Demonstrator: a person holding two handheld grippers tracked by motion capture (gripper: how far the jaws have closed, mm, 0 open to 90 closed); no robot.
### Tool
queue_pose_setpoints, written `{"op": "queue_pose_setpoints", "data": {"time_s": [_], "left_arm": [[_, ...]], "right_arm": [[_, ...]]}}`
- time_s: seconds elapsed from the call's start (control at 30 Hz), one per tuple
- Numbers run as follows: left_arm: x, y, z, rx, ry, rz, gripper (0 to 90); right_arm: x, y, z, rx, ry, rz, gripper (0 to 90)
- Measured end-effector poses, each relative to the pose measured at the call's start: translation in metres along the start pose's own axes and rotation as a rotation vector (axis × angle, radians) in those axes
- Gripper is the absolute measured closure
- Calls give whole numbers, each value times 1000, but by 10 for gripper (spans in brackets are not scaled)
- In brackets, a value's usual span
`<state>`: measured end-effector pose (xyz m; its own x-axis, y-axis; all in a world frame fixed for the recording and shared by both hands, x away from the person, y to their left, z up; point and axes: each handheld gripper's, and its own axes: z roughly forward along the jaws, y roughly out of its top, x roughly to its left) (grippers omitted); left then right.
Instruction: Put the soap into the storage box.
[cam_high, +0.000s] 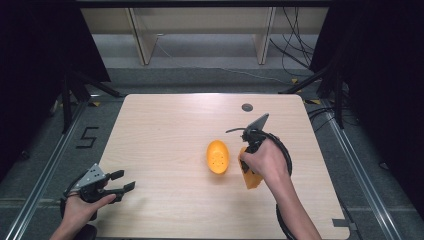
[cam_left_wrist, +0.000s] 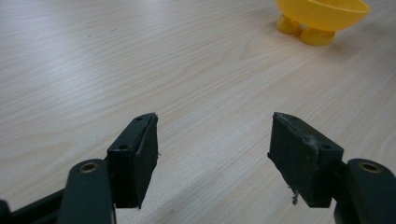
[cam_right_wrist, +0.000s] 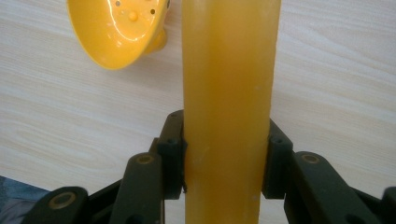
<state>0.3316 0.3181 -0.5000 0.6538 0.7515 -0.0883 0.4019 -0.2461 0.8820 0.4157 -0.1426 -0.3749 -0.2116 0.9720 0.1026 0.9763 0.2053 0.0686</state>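
I've got the right gripper (cam_right_wrist: 224, 154) clamped across an orange bar (cam_right_wrist: 227, 93), pads on both flat sides, held just off the desk (cam_high: 165, 125) right of centre so it's free to move. The yellow perforated bowl (cam_high: 218, 156) sits on stubby feet mid-desk, just beside the bar, likely its target. The left gripper (cam_left_wrist: 212, 154) hangs wide and empty near the front-left corner, out of the way.

High view is looking forward and down from above the near edge of the tabletop (cam_high: 165, 125), taking in all of it. Left gripper view is sitting low near that edge, facing level across the boards toward the yellow bowl (cam_left_wrist: 322, 14), far off. Right gripper view is looking steeply down, close beside that bowl (cam_right_wrist: 116, 32). All three are sharing the bowl (cam_high: 218, 156).
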Motion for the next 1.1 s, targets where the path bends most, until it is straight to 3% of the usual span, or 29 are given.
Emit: {"op": "queue_pose_setpoints", "data": {"time_s": [0.2, 0.27, 0.3, 0.33, 0.37, 0.6, 0.67, 0.7, 0.73, 0.83, 0.9, 0.97, 1.0, 1.07, 1.1], "left_arm": [[0, 0, 0, 1, -2, -7, 320], [0, 0, 0, 1, -2, -7, 320], [0, 0, 0, 1, -2, -8, 320], [0, 0, 0, 1, -2, -8, 319], [0, 0, 0, 1, -2, -7, 319], [0, 0, 0, -1, 1, 1, 320], [0, 0, 0, -1, 1, 0, 319], [0, 0, 0, -1, 1, 1, 319], [0, 0, 0, -1, 1, 1, 320], [0, 0, 0, -1, 1, 0, 320], [0, 0, 0, -2, 2, 1, 319], [0, 0, 0, -3, 2, 1, 320], [0, 0, 0, -3, 2, 1, 319], [0, 0, 0, -3, 1, 2, 319], [0, 0, 0, -4, 1, 1, 319]], "right_arm": [[4, 4, -1, -2, 5, 19, 614], [4, 4, -2, 0, 2, 5, 614], [6, 5, -3, 8, 7, 25, 614], [4, 6, -1, -17, -2, -25, 613], [7, 6, -2, 0, 10, 18, 613], [10, 10, 0, 0, 8, 3, 614], [12, 12, -1, 2, 15, 19, 614], [7, 13, 1, -28, 9, -61, 614], [12, 13, -1, 1, 8, 9, 614], [13, 13, 0, -26, 10, 17, 614], [15, 15, -2, -5, 17, 26, 614], [15, 16, -1, -19, 16, 9, 614], [17, 18, 0, -22, 14, 28, 613], [17, 19, -2, -1, 21, 15, 614], [15, 20, -1, -20, 24, -30, 613]]}}
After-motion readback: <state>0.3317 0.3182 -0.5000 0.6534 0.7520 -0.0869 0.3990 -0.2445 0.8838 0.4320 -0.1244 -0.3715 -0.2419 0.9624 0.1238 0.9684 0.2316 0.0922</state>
